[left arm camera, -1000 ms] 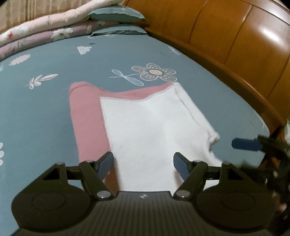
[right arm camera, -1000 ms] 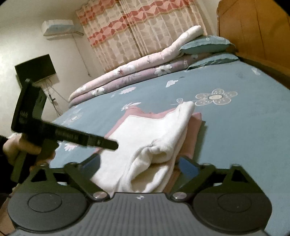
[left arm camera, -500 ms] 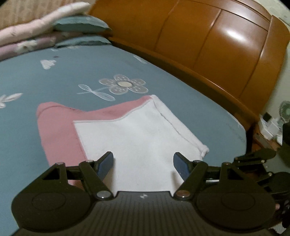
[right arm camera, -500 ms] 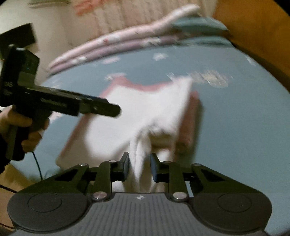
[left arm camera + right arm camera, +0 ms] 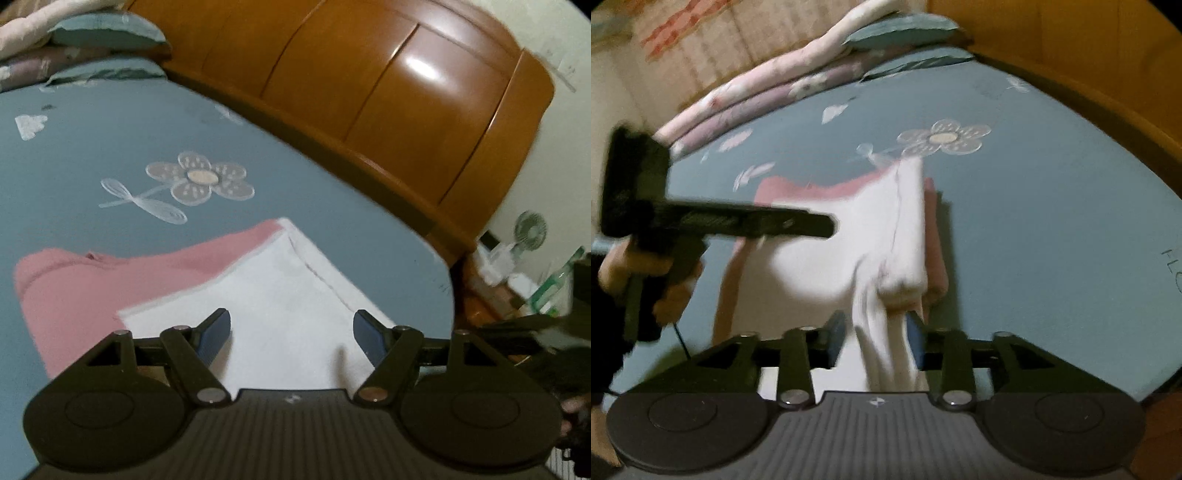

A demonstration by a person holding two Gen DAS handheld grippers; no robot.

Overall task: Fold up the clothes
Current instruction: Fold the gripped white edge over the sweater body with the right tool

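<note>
Now the right gripper (image 5: 875, 332) is opening again: a second ago its jaws stood wide beside the garment (image 5: 849, 236), half a second ago they had pinched in on a white fold, and at this moment they are spreading, with that fold still hanging between them; the blur hides whether the pads press it. The garment, pink outside and white fleece inside, lies on the near part of the blue flowered bedsheet (image 5: 1052, 206), its right edge doubled over. The left wrist view has swung rightward since the earlier frame, so the wooden headboard (image 5: 388, 96) and a small fan (image 5: 530, 230) now fill the far right. The left gripper (image 5: 291, 332) hovers, tilted down, over the white panel, jaws wide apart and empty as before. In the right wrist view it reaches in from the left, held in a hand (image 5: 646, 280).
</note>
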